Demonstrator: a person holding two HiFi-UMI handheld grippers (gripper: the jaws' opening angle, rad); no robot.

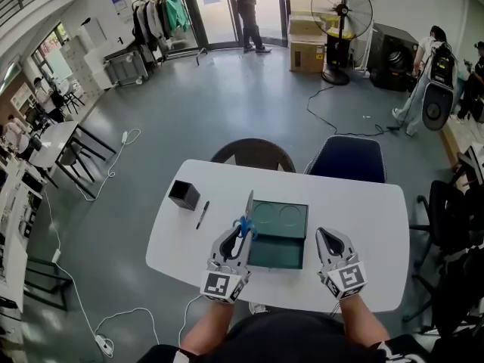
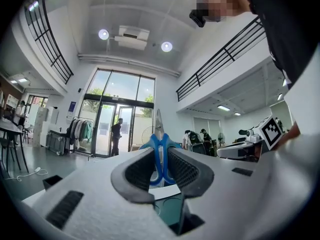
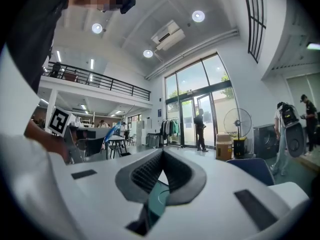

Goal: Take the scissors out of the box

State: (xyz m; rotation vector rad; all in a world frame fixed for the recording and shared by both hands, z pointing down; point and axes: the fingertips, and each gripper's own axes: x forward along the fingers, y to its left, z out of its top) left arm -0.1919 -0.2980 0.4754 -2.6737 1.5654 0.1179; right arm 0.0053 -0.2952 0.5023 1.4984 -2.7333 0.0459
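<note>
Pinching scissors point(image 1: 246, 224) point(image 2: 160, 156) by blue handles in left gripper point(image 1: 240, 234) point(image 2: 161, 170), blades up, above left rim of open green box point(image 1: 281, 254) on table point(image 1: 378, 225). Keeping right gripper point(image 1: 330, 237) point(image 3: 162, 156) just right of box, jaws pressed together on nothing. Bearing only black-and-white square markers point(image 1: 217, 284) as print

Table point(image 1: 378, 218) before me, box point(image 1: 281, 242) at its middle, scissors point(image 1: 243, 228) in my left gripper point(image 1: 237, 240) over the box's left edge, pen point(image 1: 203, 214) and pot point(image 1: 184, 194) further left, my right gripper point(image 1: 329, 240) just right of the box, left chair point(image 1: 253, 153) and right chair point(image 1: 348, 159) behind the far edge.
</note>
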